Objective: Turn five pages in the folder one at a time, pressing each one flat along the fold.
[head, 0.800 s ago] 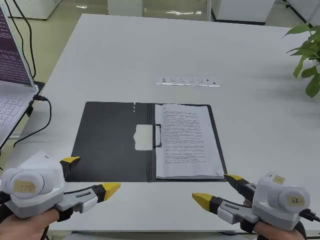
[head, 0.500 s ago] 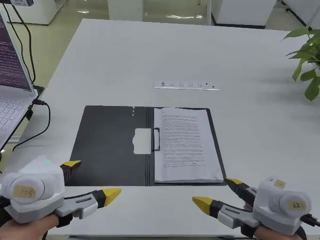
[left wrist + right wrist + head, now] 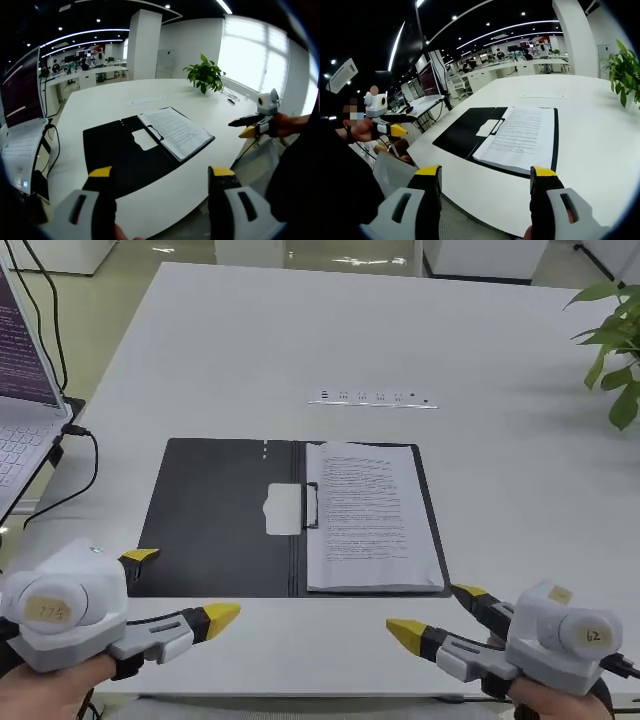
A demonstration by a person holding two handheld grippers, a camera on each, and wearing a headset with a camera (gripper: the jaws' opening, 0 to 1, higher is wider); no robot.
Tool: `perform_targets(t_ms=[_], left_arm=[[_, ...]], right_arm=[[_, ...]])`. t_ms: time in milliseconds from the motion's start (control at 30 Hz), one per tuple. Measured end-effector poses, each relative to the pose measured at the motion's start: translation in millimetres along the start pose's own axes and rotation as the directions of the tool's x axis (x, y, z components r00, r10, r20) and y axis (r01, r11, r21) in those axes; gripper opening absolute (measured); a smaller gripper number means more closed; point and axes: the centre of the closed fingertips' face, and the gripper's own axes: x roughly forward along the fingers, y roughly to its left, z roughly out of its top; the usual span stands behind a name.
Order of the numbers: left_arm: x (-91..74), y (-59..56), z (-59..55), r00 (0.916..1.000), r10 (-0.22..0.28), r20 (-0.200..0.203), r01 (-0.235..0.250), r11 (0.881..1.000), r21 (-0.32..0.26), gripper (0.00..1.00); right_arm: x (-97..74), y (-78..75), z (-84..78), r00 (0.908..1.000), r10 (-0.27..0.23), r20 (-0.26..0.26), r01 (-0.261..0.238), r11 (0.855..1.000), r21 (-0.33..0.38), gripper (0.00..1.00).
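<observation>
A black folder lies open on the white table, its stack of printed pages on the right half under a clip at the spine. It also appears as the folder with pages and the folder with pages. My left gripper hovers open near the table's front edge, left of the folder. My right gripper is open too, just off the folder's front right corner. Nothing sits between either pair of jaws.
A white power strip lies beyond the folder. An open laptop with a black cable sits at the left edge. A potted plant stands at the right. The front table edge runs just under both grippers.
The head view shifted slightly. Both grippers stay open near the front edge, roughly where they were. The folder and pages have not moved.
</observation>
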Motion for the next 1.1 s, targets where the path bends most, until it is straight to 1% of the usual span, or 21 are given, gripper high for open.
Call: perform_targets(t_ms=[367, 533, 867, 1100], left_arm=[[0.0, 3.9, -0.2, 1.0, 0.007, 0.002, -0.007, 1.0, -0.003, 0.76], [0.6, 3.2, -0.5, 1.0, 0.009, -0.001, -0.009, 1.0, 0.002, 0.76], [2.0, 3.9, 2.2, 0.9999, 0.011, 0.003, -0.011, 1.0, -0.008, 0.76], [5.2, 3.2, 3.7, 1.0, 0.005, 0.0, -0.005, 1.0, -0.006, 0.76]], right_arm=[[0.9, -1.2, 0.3, 1.0, 0.0, -0.002, 0.0, 1.0, -0.001, 0.71], [1.5, -2.8, 2.0, 1.0, 0.001, 0.002, -0.001, 1.0, 0.0, 0.71], [1.6, -6.9, 3.8, 1.0, -0.003, 0.008, 0.003, 1.0, 0.007, 0.72], [0.9, -8.7, 2.6, 1.0, -0.006, 0.001, 0.006, 1.0, 0.011, 0.71]])
